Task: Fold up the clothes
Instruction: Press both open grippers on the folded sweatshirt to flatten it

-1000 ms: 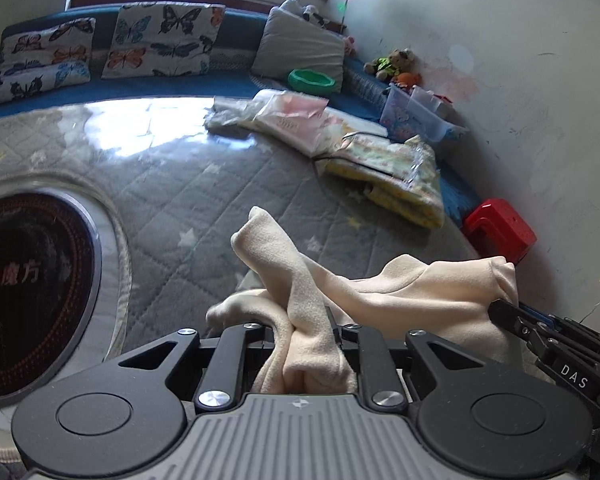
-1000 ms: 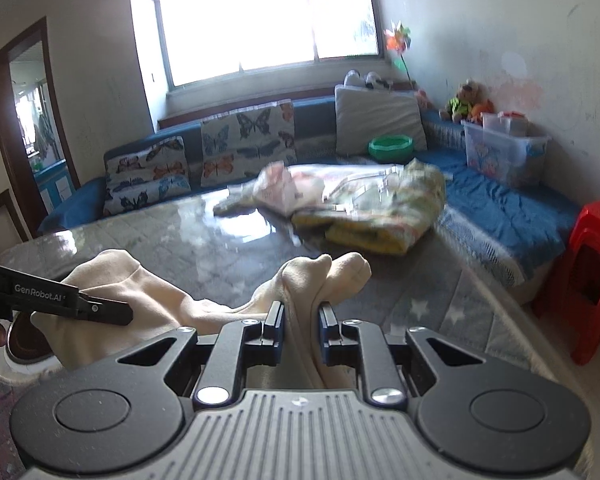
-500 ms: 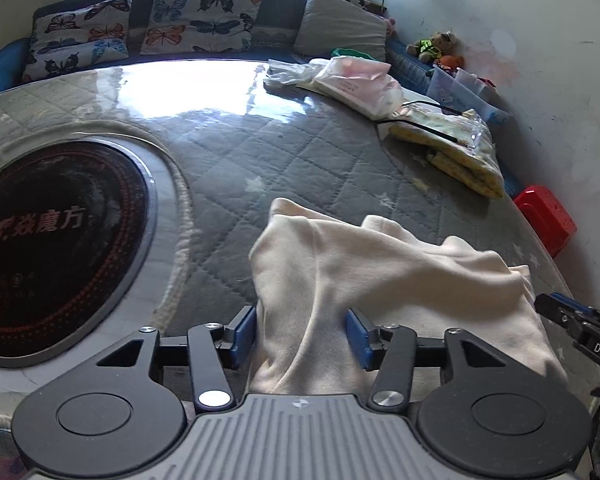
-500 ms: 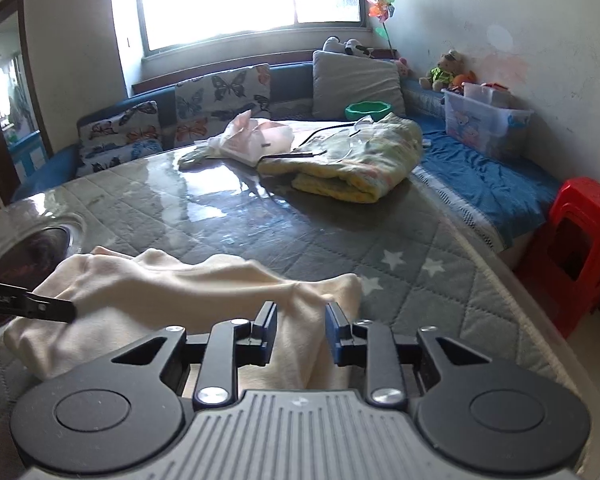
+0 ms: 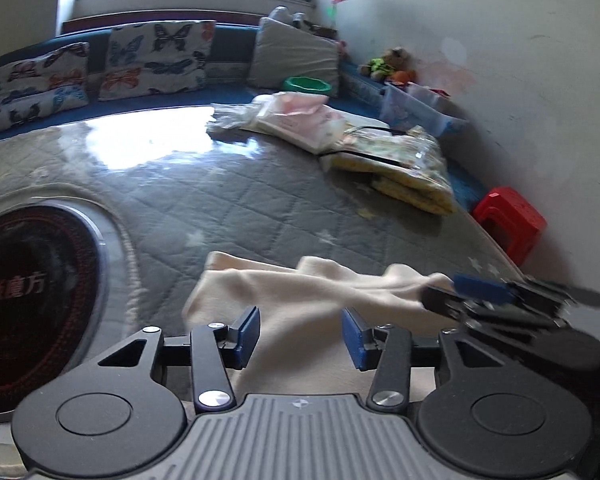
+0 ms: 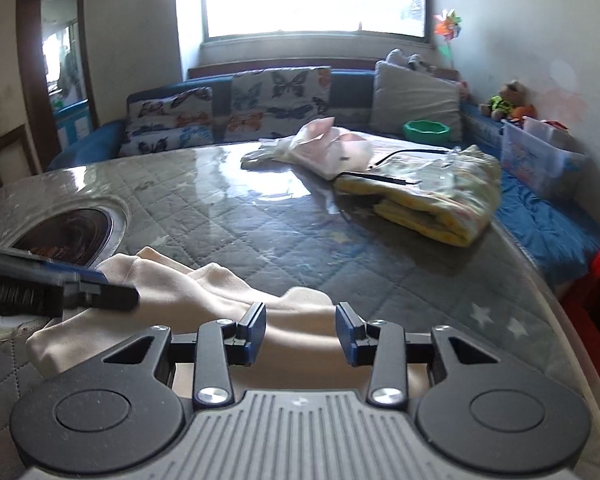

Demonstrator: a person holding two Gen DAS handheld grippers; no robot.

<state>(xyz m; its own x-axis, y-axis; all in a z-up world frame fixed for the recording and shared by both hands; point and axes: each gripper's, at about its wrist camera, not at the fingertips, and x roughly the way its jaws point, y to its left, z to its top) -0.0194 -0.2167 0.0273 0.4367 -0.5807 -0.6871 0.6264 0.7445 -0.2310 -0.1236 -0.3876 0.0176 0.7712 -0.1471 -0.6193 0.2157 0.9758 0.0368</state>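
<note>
Both pairs of your fingers are spread wide and released, gripping nothing: your left gripper (image 5: 300, 334) shows its blue pads (image 5: 249, 330) well apart over the cream garment (image 5: 300, 284), and your right gripper (image 6: 300, 330) is likewise parted, its pads (image 6: 256, 328) flanking a fold of the same cloth (image 6: 188, 292). That garment lies bunched on the grey quilted table cover (image 5: 236, 200) at the near edge, directly at 6 o'clock in both views, with rumpled ridges running across it. From your left wrist, your right gripper (image 5: 480, 292) enters blurred at about 4 o'clock, its tips at the garment's right end; whether they touch the fabric cannot be told. From your right wrist, your left gripper (image 6: 96, 294) reaches in at 9 o'clock over the cloth's left side. A dark round inset with red lettering (image 5: 32, 300) sits in the table at 9 o'clock in the left view, just beside the garment. Farther across the table, at 1 to 2 o'clock, lie a yellow patterned bundle in clear plastic (image 6: 432, 200) and a bagged pinkish packet (image 6: 328, 150), both well apart from the garment. Beyond them is a blue sofa with butterfly cushions (image 6: 276, 100), a grey pillow (image 6: 416, 96), a green bowl (image 6: 426, 130), a clear storage bin (image 6: 540, 156) and a red stool (image 5: 508, 222) at 3 o'clock off the table edge.
</note>
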